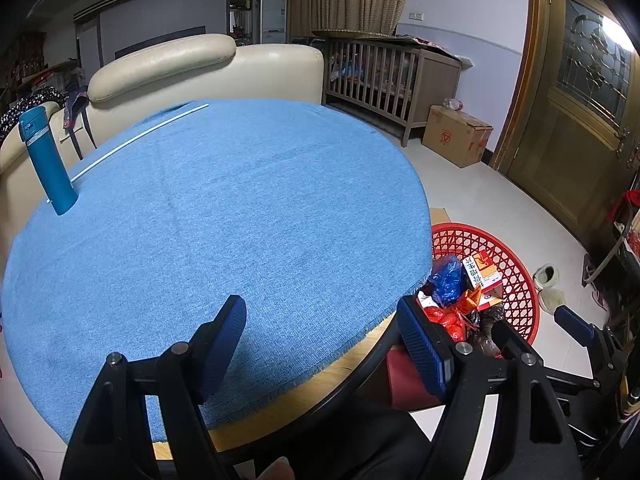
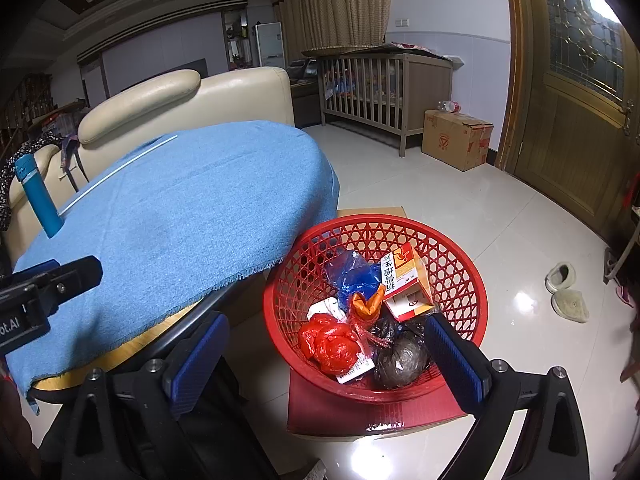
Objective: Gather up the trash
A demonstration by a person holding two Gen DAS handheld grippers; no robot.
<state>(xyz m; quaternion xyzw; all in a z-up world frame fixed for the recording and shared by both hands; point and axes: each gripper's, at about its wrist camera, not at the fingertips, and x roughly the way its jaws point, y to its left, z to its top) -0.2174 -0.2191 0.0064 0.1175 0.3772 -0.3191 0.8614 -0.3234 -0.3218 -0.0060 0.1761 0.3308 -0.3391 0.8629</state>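
The red lattice basket (image 2: 460, 272) sits on a dark red box (image 2: 372, 412) beside the round table's blue cloth (image 1: 224, 208). It holds crumpled red (image 2: 330, 344), blue (image 2: 352, 276) and dark bags (image 2: 400, 360) and an orange carton (image 2: 408, 280) lying tilted. On the cloth stand a teal flask (image 1: 48, 160) and a white rod (image 1: 140, 136). The left gripper (image 1: 320, 344) and right gripper (image 2: 324, 356) both have their jaws apart, holding nothing.

The orange-and-white carton (image 2: 406, 280) in the red basket (image 2: 460, 272), lying at about one o'clock among the bagged rubbish, bears a column of dark Chinese characters down its white side; they appear turned on end and I cannot read them surely. The brown cardboard box (image 2: 456, 142) on the floor by the crib shows a red round emblem with a triangle inside. On the left gripper (image 2: 24, 312), at nine o'clock in the right wrist view, white letters end in "ot.AI".
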